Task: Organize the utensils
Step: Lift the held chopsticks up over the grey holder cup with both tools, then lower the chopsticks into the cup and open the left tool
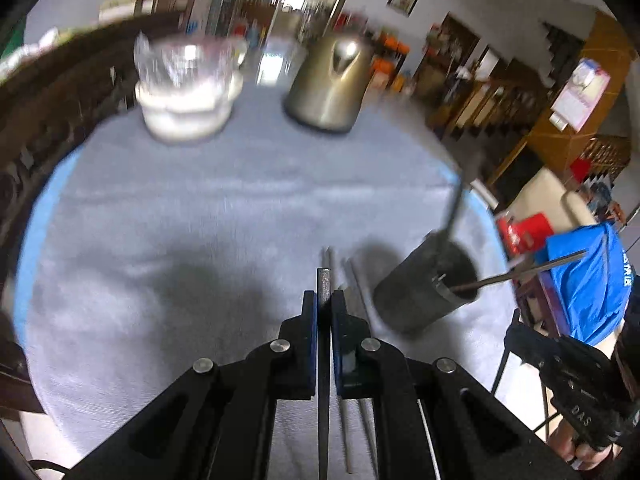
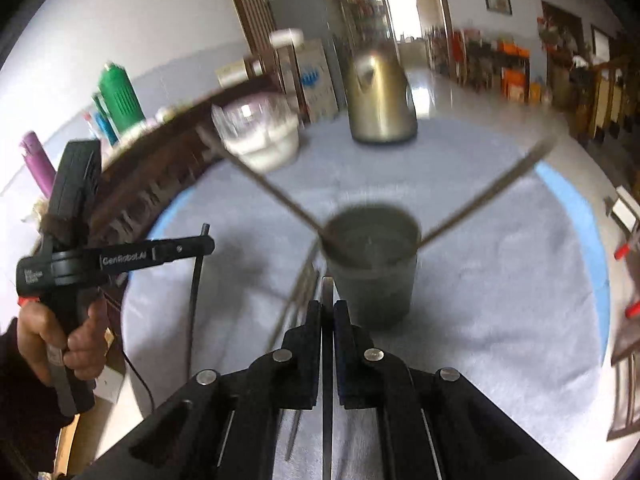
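Left gripper: jaws closed down on a thin dark metal utensil, pads pressing its flat shaft from both sides. Shaft runs along the gripper's own line; one end sticks out a little past the fingertips, the rest passes back between the fingers toward the camera. In the right wrist view the same utensil hangs nearly vertical from the left gripper, held clear of the cloth. The person's left hand wraps the handle.

Loose chopsticks lie on the grey tablecloth just right of the left fingertips, long axis running away from the camera, beside the dark cup.

Dark cup: cylindrical, upright on the cloth. Contents: two long utensils, handles leaning outward in opposite directions over the rim, one up-left, one up-right. Type of the working ends cannot be told; they are inside the cup.

Right gripper: jaws closed on a second thin metal utensil, held edge-on, axis along the fingers, tip just past the pads, directly in front of the cup. In the left wrist view that utensil points leftward toward the cup mouth.

Far side of the table: clear glass bowl on stacked white bowls, left; metal kettle, right of them. Frames blurred.
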A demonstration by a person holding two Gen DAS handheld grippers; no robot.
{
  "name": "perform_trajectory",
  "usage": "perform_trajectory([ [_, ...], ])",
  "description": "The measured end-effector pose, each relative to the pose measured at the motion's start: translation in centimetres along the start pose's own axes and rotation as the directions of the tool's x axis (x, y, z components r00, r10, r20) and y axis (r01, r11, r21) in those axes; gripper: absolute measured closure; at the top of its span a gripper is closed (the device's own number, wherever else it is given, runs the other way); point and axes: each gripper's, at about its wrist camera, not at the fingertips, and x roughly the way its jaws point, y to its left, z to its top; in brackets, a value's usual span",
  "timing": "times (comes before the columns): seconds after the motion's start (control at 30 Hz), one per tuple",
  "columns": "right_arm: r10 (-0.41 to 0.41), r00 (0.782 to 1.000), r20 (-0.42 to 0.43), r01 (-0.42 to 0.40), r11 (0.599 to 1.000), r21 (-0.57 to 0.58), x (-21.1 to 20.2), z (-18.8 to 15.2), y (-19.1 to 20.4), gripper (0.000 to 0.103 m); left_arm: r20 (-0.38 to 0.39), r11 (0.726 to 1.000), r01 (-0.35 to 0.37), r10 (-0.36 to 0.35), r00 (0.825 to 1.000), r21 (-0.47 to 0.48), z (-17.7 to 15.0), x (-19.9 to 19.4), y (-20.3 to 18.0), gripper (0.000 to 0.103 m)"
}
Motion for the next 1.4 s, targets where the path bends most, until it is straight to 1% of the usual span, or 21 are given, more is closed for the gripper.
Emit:
perform_trajectory([
  [0.07,0.009,0.999,0.051,-0.009,1.0,-0.001,-1.2,0.5,0.1,0.097,0.068,1.0,0.005,-0.006,0.998,0.015,0.1,-2.2,-0.8,0.096],
  [0.1,0.014,0.996,0.088,-0.014,1.0,-0.002,-2.1,0.8,0.2,0.097,0.117,1.0,0.01,-0.013,0.993,0.027,0.2,-3.5,-1.4,0.096],
  [0.17,0.02,0.988,0.156,-0.019,1.0,-0.006,-3.8,1.2,0.5,0.097,0.172,0.999,0.013,-0.021,0.985,0.046,0.7,-4.5,-2.3,0.096],
  [0.23,0.021,0.98,0.198,-0.021,1.0,-0.003,-4.7,1.8,0.8,0.097,0.233,0.997,0.016,-0.031,0.972,0.07,0.8,-6.1,-3.2,0.096],
  [0.33,0.018,0.968,0.251,-0.02,1.0,0.003,-5.8,2.0,1.2,0.097,0.277,0.996,0.016,-0.04,0.96,0.09,0.8,-7.4,-4.3,0.096],
  [0.47,0.014,0.956,0.295,-0.02,1.0,0.019,-6.8,2.6,1.2,0.097,0.297,0.994,0.036,-0.064,0.953,0.1,0.8,-8.1,-5.1,0.096],
  [0.57,0.007,0.938,0.347,-0.02,0.999,0.036,-7.7,3.4,1.0,0.097,0.324,0.994,0.047,-0.078,0.943,0.102,1.2,-8.8,-5.6,0.096],
  [0.6,0.005,0.931,0.364,-0.021,0.999,0.042,-8.1,3.5,0.9,0.097,0.342,0.993,0.053,-0.086,0.936,0.104,1.5,-9.4,-5.9,0.096],
  [0.67,-0.008,0.915,0.403,-0.016,0.998,0.055,-8.7,4.2,0.6,0.097,0.369,0.992,0.059,-0.095,0.925,0.108,1.8,-10.1,-6.4,0.096],
  [0.77,-0.041,0.883,0.467,0.012,0.998,0.066,-9.5,5.7,0.4,0.097,0.415,0.99,0.07,-0.114,0.903,0.12,2.7,-11.2,-7.5,0.096],
  [0.87,-0.06,0.859,0.508,0.018,0.996,0.087,-9.8,7.1,0.0,0.097,0.468,0.989,0.065,-0.122,0.875,0.136,3.7,-12.0,-8.7,0.096],
  [0.93,-0.093,0.834,0.544,0.045,0.994,0.101,-10.0,7.9,-0.1,0.097,0.497,0.989,0.059,-0.122,0.859,0.139,4.3,-12.1,-9.4,0.096],
  [1.07,-0.151,0.785,0.601,0.092,0.988,0.127,-9.9,9.5,-0.3,0.097,0.552,0.99,0.038,-0.108,0.827,0.136,5.6,-11.7,-10.6,0.096],
  [1.13,-0.184,0.76,0.623,0.121,0.982,0.142,-9.6,9.9,-0.4,0.097,0.585,0.991,0.024,-0.096,0.806,0.129,6.4,-11.1,-11.2,0.096],
  [1.17,-0.195,0.752,0.63,0.13,0.98,0.148,-9.5,10.0,-0.5,0.097,0.6,0.992,0.015,-0.087,0.795,0.124,6.7,-10.8,-11.5,0.096],
  [1.2,-0.215,0.74,0.638,0.147,0.976,0.158,-9.1,10.1,-0.6,0.097,0.614,0.993,0.006,-0.078,0.786,0.12,6.9,-10.3,-11.7,0.096],
  [1.23,-0.233,0.731,0.642,0.164,0.972,0.166,-8.7,10.1,-0.7,0.097,0.622,0.993,0.002,-0.074,0.78,0.116,7.1,-10.0,-11.9,0.096],
  [1.27,-0.249,0.725,0.642,0.179,0.968,0.174,-8.2,10.1,-0.8,0.097,0.628,0.994,0.0,-0.071,0.775,0.112,7.2,-9.5,-12.1,0.096],
  [1.3,-0.257,0.729,0.634,0.183,0.966,0.181,-7.6,10.1,-1.0,0.097,0.63,0.994,-0.006,-0.062,0.774,0.106,7.3,-8.5,-12.2,0.096],
  [1.37,-0.264,0.744,0.614,0.184,0.964,0.191,-6.6,10.1,-1.2,0.097,0.62,0.995,-0.023,-0.042,0.784,0.096,7.5,-7.1,-12.3,0.096],
  [1.4,-0.265,0.749,0.607,0.186,0.964,0.191,-6.2,10.1,-1.2,0.097,0.609,0.996,-0.025,-0.035,0.792,0.09,7.5,-6.2,-12.3,0.096],
])
